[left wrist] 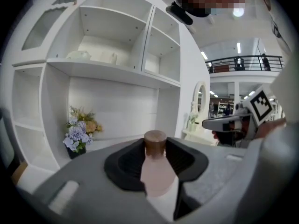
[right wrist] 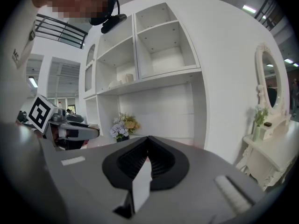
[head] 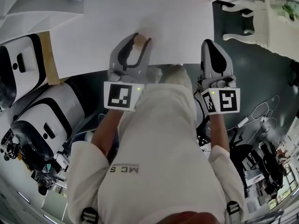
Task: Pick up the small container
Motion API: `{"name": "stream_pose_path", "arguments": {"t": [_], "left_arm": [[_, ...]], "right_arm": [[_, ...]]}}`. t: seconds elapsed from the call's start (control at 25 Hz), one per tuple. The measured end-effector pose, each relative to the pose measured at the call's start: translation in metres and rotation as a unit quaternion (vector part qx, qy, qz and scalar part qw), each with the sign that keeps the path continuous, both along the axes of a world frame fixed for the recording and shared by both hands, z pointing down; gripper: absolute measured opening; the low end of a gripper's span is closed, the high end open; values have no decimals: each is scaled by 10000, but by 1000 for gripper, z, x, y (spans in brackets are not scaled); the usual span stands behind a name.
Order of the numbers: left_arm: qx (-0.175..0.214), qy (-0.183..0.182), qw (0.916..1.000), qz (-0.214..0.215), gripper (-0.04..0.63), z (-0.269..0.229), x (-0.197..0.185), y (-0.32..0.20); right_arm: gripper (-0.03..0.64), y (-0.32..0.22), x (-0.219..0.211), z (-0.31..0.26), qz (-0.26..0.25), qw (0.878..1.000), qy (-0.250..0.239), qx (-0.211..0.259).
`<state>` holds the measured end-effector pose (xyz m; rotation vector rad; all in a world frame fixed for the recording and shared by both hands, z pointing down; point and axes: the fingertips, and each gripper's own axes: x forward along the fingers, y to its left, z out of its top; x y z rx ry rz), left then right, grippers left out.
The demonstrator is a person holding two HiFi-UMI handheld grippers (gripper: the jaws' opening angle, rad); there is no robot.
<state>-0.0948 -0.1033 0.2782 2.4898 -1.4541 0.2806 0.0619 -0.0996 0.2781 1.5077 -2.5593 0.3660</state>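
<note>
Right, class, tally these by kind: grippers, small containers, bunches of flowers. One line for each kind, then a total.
Grippers: 2, the left gripper and the right gripper
Small container: 1, pink with a brown cap, between the left gripper's jaws
Bunch of flowers: 1, in the white shelf unit
Total: 4

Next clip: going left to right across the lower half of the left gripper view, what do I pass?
Flower bouquet → small container with brown cap → right claw
</note>
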Motion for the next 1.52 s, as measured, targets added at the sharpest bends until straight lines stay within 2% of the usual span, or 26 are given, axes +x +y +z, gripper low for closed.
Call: {"name": "stream_pose_path", "arguments": {"t": [0.28,0.48,0.56,0.8,1.52], "left_arm": [[39,-148,9998,-161,138,-19,-31,13],[-52,-241,9994,-229,138,-13,-46,18],[-65,-256,9993,-267,138,-11,-52,22],[-71,-220,9993,-300,138,-13,-55,27],[-32,-181,9993,-333,138,-15,-64,29]], "right_arm": [[-11,4,1,-24,131,9998,31,162],[-11,13,-8,-35,134,9994,-222,225],[-11,17,-13,-38,119,9994,-152,273],[-11,24,-20,-38,-41,9992,62,389],[-12,22,-28,-35,-58,9990,200,403]]}}
